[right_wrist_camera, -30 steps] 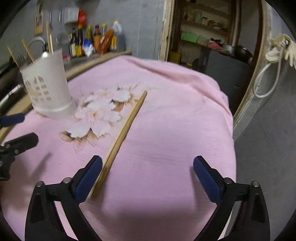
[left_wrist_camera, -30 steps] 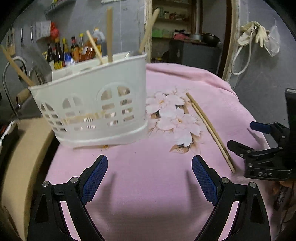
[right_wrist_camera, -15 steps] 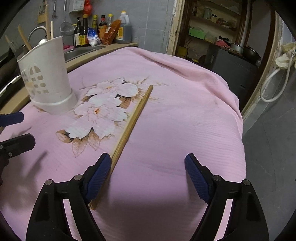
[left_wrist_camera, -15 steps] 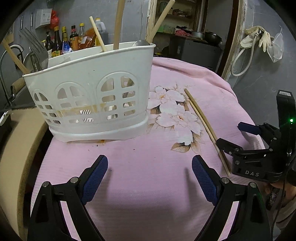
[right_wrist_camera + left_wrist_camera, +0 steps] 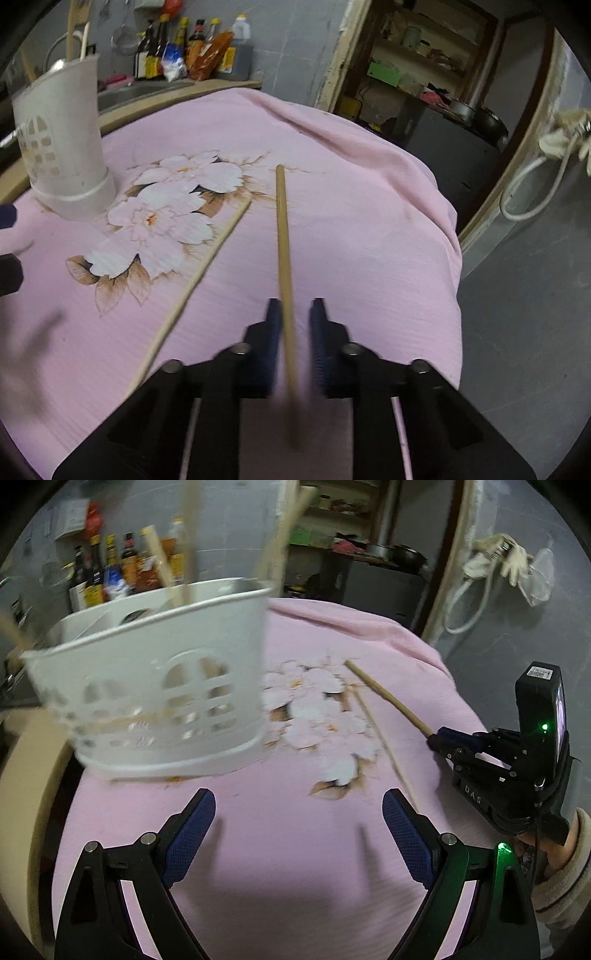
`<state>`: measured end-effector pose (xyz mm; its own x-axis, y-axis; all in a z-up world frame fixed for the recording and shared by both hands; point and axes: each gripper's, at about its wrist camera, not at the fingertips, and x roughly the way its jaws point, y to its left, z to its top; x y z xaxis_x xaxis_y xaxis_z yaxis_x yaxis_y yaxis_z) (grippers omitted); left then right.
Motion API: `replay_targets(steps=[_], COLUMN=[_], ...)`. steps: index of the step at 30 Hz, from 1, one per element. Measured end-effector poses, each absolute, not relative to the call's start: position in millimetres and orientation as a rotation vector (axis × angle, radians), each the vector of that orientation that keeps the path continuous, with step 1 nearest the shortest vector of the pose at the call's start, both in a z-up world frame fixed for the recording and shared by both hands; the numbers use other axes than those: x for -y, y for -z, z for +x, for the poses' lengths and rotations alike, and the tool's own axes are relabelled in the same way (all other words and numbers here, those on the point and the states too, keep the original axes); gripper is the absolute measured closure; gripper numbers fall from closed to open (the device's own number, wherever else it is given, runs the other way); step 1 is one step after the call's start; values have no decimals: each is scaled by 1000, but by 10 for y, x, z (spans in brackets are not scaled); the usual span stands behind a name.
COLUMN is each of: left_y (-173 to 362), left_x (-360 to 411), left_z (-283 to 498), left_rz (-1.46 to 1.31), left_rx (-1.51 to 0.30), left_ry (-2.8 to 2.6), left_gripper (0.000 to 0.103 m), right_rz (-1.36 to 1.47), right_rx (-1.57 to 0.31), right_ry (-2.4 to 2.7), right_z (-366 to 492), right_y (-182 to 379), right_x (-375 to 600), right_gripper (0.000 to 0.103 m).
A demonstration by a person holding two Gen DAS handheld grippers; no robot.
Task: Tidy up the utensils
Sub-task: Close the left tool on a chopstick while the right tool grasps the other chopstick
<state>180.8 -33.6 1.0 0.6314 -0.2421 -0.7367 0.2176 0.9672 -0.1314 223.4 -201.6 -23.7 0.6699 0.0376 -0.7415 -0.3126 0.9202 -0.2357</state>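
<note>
Two wooden chopsticks, round-sectioned, pale tan, smooth. One chopstick runs from the centre of the right wrist frame down between the blue pads of the right gripper; those jaws have just been closing and now stand nearly together with the stick between them, its near end blurred, its far tip lifted off the cloth in the left wrist view. Judged purpose: a grip near one end so the stick can be carried tip-first to the holder. Second chopstick, thinner in appearance, lies flat on the cloth just left of the first, angled toward the lower left, untouched.

Utensil holder: white plastic, oval, tapering, arched lattice cut-outs in the wall, stepped base. Stands upper left in both views, well apart from the sticks. Holds several wooden handles upright; contents otherwise blurred. Judged destination for both chopsticks.

Left gripper: black frame, blue textured pads, jaws wide apart, nothing between them; hovers over bare cloth in front of the holder, probably ready to steady it.

Tablecloth: pink, finely ribbed fabric, printed white blossoms with brown leaves, draped over a rounded table.

Sauce bottles: a row along the counter, top of frame.
</note>
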Motion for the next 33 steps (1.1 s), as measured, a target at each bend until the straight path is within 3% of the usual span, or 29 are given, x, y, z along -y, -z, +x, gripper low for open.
replay_targets(steps=[6, 14, 19, 26, 28, 33], left_y=[-21, 223, 302, 342, 340, 321], left_x=[712, 1053, 1157, 1184, 1161, 1085], left_z=[1958, 2427, 2755, 3016, 2999, 2784], left_rz=[69, 106, 117, 119, 128, 160], left_rx=[-866, -994, -1038, -1088, -1088, -1093], left_ry=[363, 428, 399, 377, 385, 411], left_gripper=[25, 55, 68, 95, 96, 100], right_rz=[-334, -279, -245, -212, -223, -247], right_rx=[-808, -846, -889, -938, -953, -993], right_ry=[-194, -173, -198, -251, -275, -327], right_z=[2068, 1637, 1463, 1659, 1820, 2235], right_y=[173, 126, 91, 80, 76, 112], right_x=[2268, 2676, 2802, 2809, 2747, 2567], right_gripper=[98, 99, 99, 90, 82, 81])
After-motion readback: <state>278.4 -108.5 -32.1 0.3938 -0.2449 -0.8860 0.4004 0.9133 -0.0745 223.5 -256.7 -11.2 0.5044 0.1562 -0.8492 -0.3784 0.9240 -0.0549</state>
